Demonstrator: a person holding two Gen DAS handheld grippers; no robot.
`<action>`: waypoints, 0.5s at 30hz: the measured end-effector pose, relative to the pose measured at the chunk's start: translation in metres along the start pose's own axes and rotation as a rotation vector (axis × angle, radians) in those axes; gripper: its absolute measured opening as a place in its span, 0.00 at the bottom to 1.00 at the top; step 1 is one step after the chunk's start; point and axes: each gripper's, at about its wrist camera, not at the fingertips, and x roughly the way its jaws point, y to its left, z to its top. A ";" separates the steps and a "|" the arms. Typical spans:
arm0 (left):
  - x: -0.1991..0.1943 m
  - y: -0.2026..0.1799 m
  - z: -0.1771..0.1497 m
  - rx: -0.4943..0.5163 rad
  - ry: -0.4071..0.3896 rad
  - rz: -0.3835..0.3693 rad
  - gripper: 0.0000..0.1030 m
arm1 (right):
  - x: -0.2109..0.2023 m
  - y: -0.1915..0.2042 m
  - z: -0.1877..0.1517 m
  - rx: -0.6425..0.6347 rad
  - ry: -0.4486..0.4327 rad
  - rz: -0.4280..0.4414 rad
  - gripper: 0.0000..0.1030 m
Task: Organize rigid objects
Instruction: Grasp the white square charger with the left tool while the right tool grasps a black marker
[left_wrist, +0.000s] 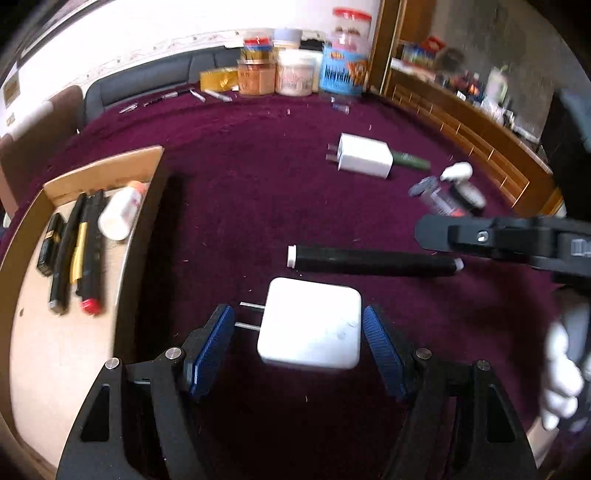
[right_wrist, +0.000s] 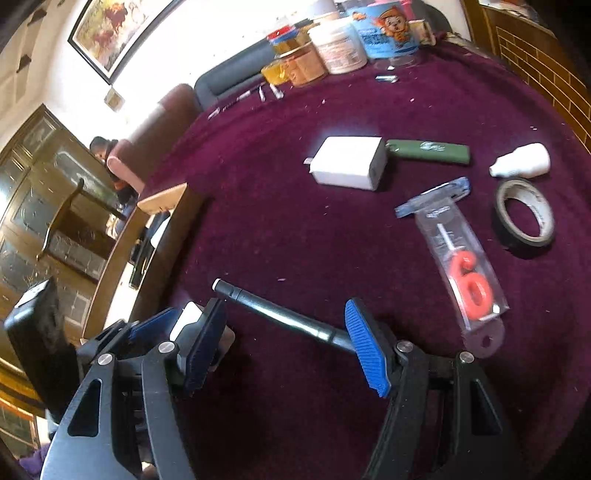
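Low centre in the left view, the charger (left_wrist: 310, 325) lies flat on the tabletop (left_wrist: 240, 206), prongs pointing left, between the spread left claw (left_wrist: 299, 332), untouched. The right claw (right_wrist: 286, 332), also spread, straddles the black pen (right_wrist: 280, 314), which runs upper left to lower right; open cloth lies beyond.

The right gripper (right_wrist: 286, 341) stands open over the maroon cloth (right_wrist: 280, 229), the black pen (right_wrist: 280, 315) lying between its pads; a white charger (right_wrist: 349, 162) lies farther off
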 end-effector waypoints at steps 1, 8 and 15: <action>0.001 0.001 0.001 -0.002 -0.004 0.000 0.60 | 0.002 0.000 0.000 -0.003 0.007 0.002 0.65; -0.015 0.022 -0.006 -0.090 -0.011 -0.142 0.60 | 0.017 0.013 -0.010 -0.178 0.049 -0.129 0.65; -0.045 0.035 -0.010 -0.148 -0.055 -0.217 0.60 | 0.039 0.044 -0.019 -0.421 0.081 -0.265 0.42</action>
